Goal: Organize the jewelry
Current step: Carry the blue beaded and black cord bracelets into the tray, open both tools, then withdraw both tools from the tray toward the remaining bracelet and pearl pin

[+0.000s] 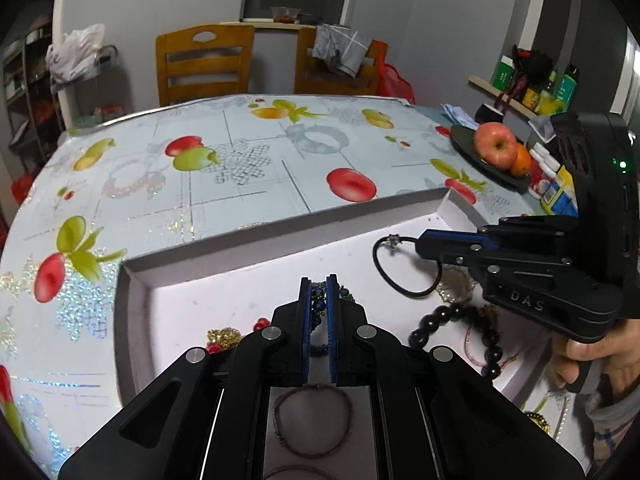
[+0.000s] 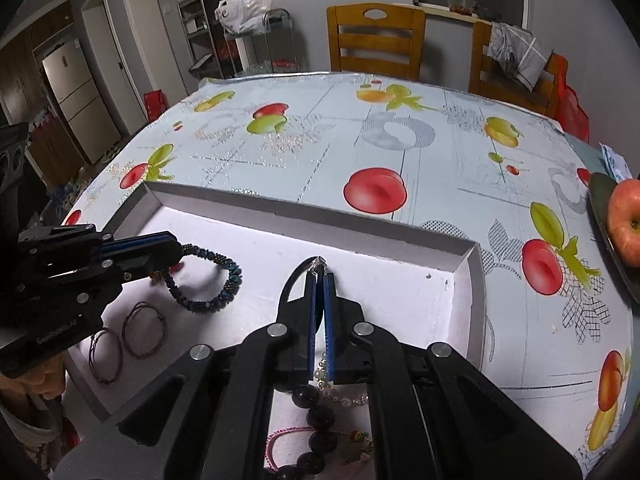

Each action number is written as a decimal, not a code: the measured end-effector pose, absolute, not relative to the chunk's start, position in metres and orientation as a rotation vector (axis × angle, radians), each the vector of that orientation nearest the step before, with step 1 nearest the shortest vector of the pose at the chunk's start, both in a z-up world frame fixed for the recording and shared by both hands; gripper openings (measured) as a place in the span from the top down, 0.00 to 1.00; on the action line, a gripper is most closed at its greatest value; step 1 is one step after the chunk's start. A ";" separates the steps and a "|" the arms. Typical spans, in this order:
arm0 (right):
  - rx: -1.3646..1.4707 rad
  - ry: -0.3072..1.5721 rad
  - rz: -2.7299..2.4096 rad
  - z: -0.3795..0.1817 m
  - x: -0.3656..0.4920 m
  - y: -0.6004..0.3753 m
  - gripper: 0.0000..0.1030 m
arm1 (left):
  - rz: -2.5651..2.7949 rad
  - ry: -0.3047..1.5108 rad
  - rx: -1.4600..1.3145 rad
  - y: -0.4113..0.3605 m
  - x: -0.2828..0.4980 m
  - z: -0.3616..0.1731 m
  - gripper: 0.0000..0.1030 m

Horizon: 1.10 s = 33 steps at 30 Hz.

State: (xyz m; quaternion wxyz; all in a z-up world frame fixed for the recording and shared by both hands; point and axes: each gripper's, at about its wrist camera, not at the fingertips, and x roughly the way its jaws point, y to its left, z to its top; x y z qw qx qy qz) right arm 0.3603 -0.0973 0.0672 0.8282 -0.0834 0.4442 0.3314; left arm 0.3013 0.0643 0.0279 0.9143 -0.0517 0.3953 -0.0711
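Observation:
A shallow white tray (image 1: 280,236) (image 2: 320,222) lies on the fruit-print table and holds the jewelry. My left gripper (image 1: 319,284) (image 2: 178,250) is shut on a dark blue beaded bracelet (image 2: 224,284), held over the tray's left part. My right gripper (image 2: 319,276) (image 1: 418,245) is shut on a black cord loop with a small sparkly charm (image 1: 394,264) (image 2: 318,264), held over the tray's middle. Thin brown cord bracelets (image 2: 142,330) (image 1: 312,420) lie at the tray's near left. A large black bead bracelet (image 1: 440,320) (image 2: 316,420), a pearl strand (image 2: 340,392) and a pink cord (image 2: 280,444) lie near right.
A dark plate with an apple and an orange (image 1: 496,148) stands at the right of the table. Gold and red bead pieces (image 1: 228,336) lie in the tray's near left corner. Two wooden chairs (image 1: 204,64) stand behind the table. Small boxes (image 1: 556,192) sit by the right edge.

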 end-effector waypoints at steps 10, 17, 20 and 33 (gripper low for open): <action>-0.162 0.931 0.714 0.069 0.359 -0.099 0.80 | -0.159 0.764 -0.137 0.069 0.293 0.034 0.51; -0.098 0.870 0.713 0.081 0.352 -0.112 0.66 | -0.162 0.747 -0.144 0.069 0.290 0.035 0.49; -0.088 0.843 0.723 0.090 0.341 -0.120 0.61 | -0.157 0.736 -0.139 0.068 0.289 0.036 0.47; -0.086 0.771 0.723 0.110 0.280 -0.164 0.39 | -0.148 0.715 -0.127 0.064 0.276 0.044 0.29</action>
